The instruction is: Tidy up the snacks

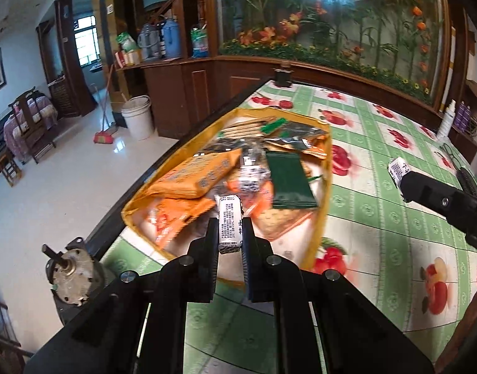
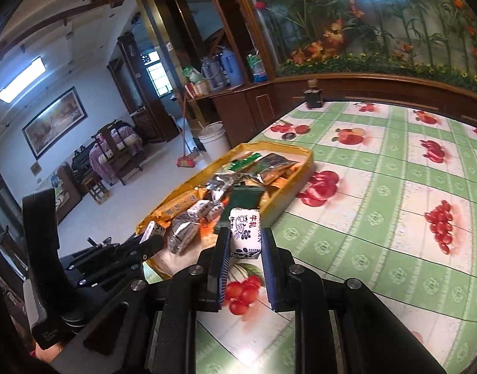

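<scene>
- We hold one wrapped nougat candy [image 1: 229,222] in the left gripper [image 1: 229,233], pinched across its narrow sides, small print facing up, just above the near end of the yellow tray [image 1: 322,218].
- We hold a second nougat candy [image 2: 245,233] in the right gripper [image 2: 246,240]; its white wrapper shows red characters and a blue drawing. It seems pressed against the left finger with a slight gap at the right one, so we judge this hold the looser of the two.
- Risk: both wrappers look slick and the candies small, so a quick tilt could let one slide out of the fingers and drop onto the surface [image 2: 378,218] or off its near edge to the floor [image 1: 66,187].
- Risk: the tray sits right along the surface edge; a nudge from either gripper could push it over.
- Risk: the two grippers are close over the same end of the tray and could knock each other if both go in together.
- The tray is already heaped: orange biscuit packs [image 1: 194,176], a dark green packet [image 1: 289,184], silver foil packets [image 2: 222,184] and more white candies [image 2: 191,221] lie overlapping, so a released candy could roll off the pile.
- A white bucket [image 1: 138,117] and a broom [image 1: 105,137] stand on the floor beyond.
</scene>
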{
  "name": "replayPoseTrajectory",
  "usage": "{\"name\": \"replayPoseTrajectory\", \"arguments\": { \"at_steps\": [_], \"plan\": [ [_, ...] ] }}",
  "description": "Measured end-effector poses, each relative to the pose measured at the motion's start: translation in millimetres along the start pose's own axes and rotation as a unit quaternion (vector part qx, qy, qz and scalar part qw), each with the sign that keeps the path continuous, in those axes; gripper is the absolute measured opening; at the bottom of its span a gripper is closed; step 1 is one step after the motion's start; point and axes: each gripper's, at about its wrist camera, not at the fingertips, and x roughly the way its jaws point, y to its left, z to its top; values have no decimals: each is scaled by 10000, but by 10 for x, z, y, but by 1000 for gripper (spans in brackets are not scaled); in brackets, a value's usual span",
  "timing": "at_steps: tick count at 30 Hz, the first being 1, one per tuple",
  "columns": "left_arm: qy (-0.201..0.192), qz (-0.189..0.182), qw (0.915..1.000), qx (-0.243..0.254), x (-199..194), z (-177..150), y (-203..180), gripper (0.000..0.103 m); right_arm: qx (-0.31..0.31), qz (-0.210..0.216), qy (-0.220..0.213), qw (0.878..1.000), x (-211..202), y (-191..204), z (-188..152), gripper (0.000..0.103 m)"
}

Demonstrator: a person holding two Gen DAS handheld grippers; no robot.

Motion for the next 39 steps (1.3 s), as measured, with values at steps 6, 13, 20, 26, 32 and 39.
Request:
{"name": "replayPoseTrajectory", "arguments": {
  "at_steps": [6, 13, 20, 26, 32, 39],
  "plan": [
    [-120, 117, 9998, -65, -13, 46, 115, 11, -113, 144, 18, 9998, 228, 151, 162, 22],
    [-184, 78, 9998, -63, 25, 138, 130, 11, -216, 203, -8, 9996, 436, 239, 399, 22],
    [-86, 46, 9998, -154, 147, 169, 173, 11, -225, 147, 47, 9996, 585, 188, 469, 22],
    [-18, -25, 9999, -105, 234, 170, 111, 11, -43, -74, 150, 9999, 567, -57, 347, 22],
    [171, -91, 9997, -117, 368, 131, 71, 11, 148, -575, 505, 9970, 588, -416, 57, 25],
    [232, -117, 9997, -34, 404, 123, -18, 11, 385, -804, 803, 9928, 580, -632, -247, 56]
  ]
}}
